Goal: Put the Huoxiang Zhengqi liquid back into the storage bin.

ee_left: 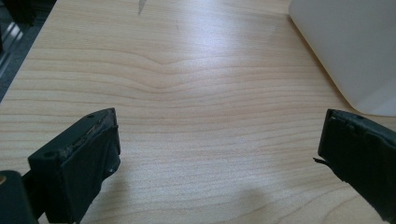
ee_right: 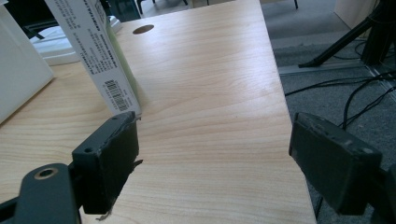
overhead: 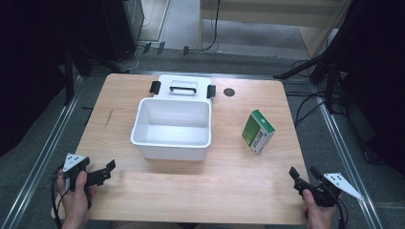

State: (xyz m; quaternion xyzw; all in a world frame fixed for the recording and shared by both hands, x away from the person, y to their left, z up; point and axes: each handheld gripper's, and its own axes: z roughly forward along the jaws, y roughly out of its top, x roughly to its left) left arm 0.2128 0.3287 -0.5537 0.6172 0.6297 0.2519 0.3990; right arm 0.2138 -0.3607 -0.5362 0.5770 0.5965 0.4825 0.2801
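Green-and-white cardboard makes up the carton (overhead: 258, 131), which stands on edge on the table (overhead: 229, 181), right of the open white bin (overhead: 172, 128) and apart from it. I judge it light and fairly stiff, crushable if pinched hard; its two broad faces look the best hold. One narrow white side carries small print and a barcode. Behind the bin lies its lid (overhead: 183, 88), with a black handle. The right gripper (overhead: 305, 180) and left gripper (overhead: 106, 171) rest at the near corners, jaws wide apart, holding nothing.
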